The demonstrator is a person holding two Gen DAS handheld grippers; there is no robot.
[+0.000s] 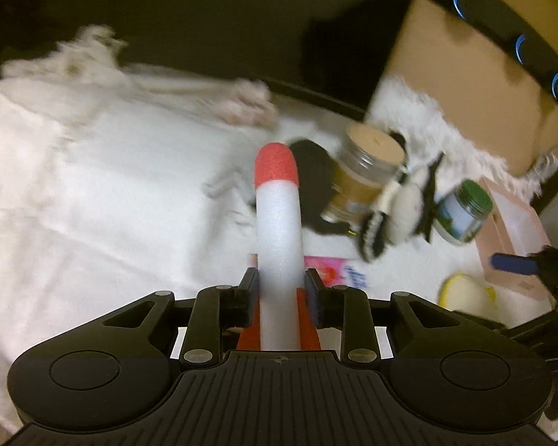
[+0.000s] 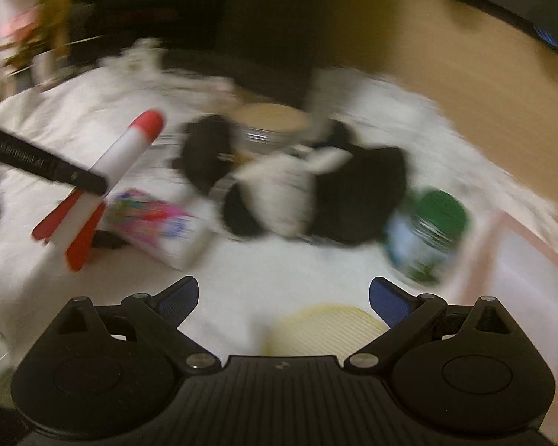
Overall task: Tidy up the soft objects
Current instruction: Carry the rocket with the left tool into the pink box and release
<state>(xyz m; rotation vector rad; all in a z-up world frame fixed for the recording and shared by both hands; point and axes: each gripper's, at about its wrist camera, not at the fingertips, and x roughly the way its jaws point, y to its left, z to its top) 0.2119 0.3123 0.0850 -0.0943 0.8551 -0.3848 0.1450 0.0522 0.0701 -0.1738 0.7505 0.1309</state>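
While the left gripper pinches the foam rocket, squeezing could crush it; the right gripper gapes empty.

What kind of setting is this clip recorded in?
Probably a room at home, at a table under a white fringed cloth. It is strewn with household bits: a plush toy, jars, and a foam rocket held by the left gripper. A cardboard box stands behind.
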